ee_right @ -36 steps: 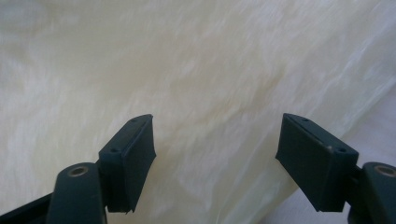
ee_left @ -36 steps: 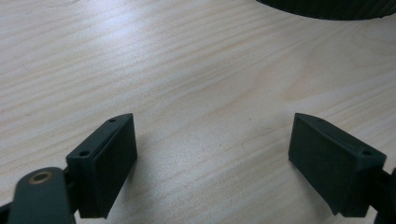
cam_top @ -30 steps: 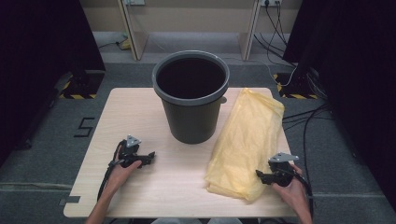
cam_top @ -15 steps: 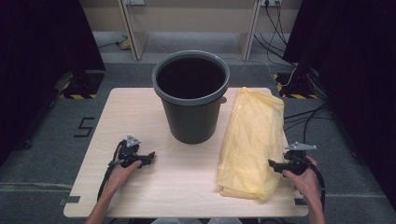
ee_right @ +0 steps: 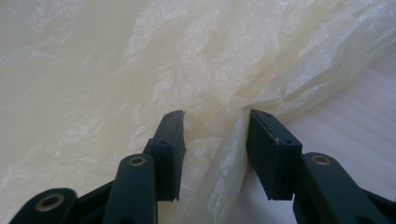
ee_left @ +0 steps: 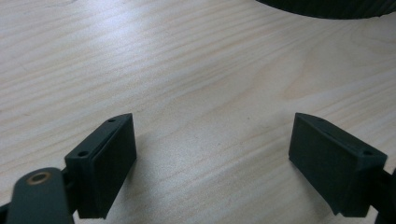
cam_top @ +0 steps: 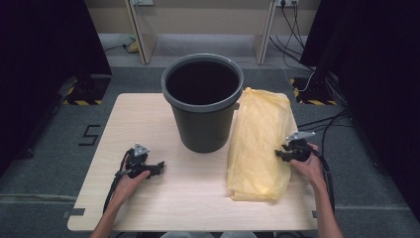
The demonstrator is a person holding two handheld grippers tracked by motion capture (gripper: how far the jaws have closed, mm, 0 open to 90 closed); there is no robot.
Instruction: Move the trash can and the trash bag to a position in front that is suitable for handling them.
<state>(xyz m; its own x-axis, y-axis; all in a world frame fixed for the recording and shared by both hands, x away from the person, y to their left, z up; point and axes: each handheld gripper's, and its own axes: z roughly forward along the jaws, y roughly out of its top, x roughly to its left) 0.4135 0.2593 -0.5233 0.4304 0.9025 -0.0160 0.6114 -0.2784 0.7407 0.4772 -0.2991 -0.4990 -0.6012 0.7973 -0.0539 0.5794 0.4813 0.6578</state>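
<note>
One dark grey plastic bucket (cam_top: 203, 104) and one crumpled pale yellow plastic bag (cam_top: 260, 144) share the light wooden worktop (cam_top: 148, 124), the bag flat just right of the bucket. The right gripper (cam_top: 278, 154), jaws just closing, straddles a raised fold at the bag's edge without clamping it, as the right gripper view shows close up. The left gripper (cam_top: 159, 164) rests released on bare wood.

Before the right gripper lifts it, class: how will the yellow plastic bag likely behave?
Probably floppy: the yellow plastic bag lies flat and wrinkled on the table. Likely very light, being thin and see-through. A fold already bunches between the jaws of the right gripper, which have just been closing, so it should drape rather than keep shape.
</note>
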